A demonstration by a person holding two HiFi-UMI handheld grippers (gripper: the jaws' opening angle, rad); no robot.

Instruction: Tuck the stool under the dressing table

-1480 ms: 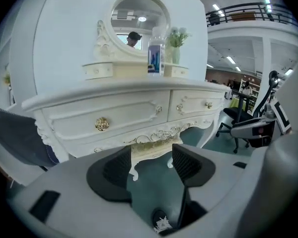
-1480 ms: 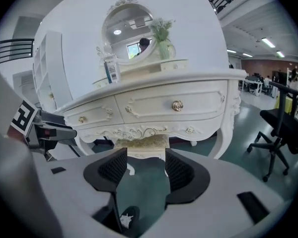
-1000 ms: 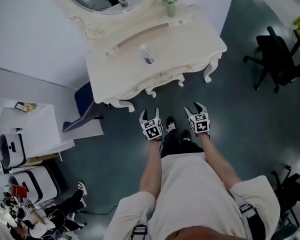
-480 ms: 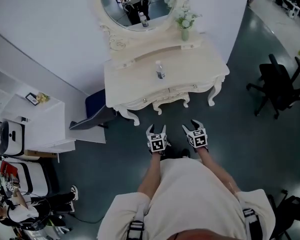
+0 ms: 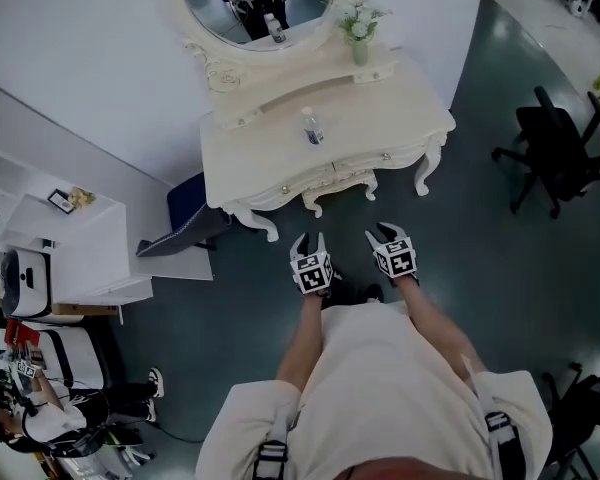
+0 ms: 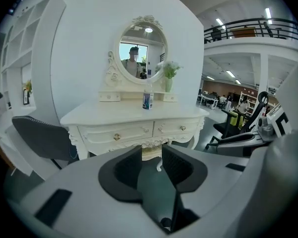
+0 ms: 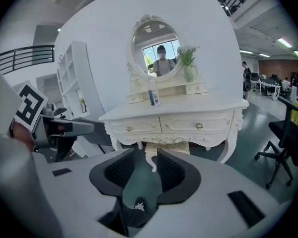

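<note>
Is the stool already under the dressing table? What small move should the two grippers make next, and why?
Probably just draw both grippers back and stop. The cream cushioned stool already seems to sit under the cream carved dressing table. The left gripper and right gripper hang short of it. Their jaws have just been closing, with nothing between them.

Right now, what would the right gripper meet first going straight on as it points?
Probably the cream carved stool under the white dressing table, straight beyond the right gripper; depth is unclear. Its jaws have just been closing, with nothing between them.
</note>
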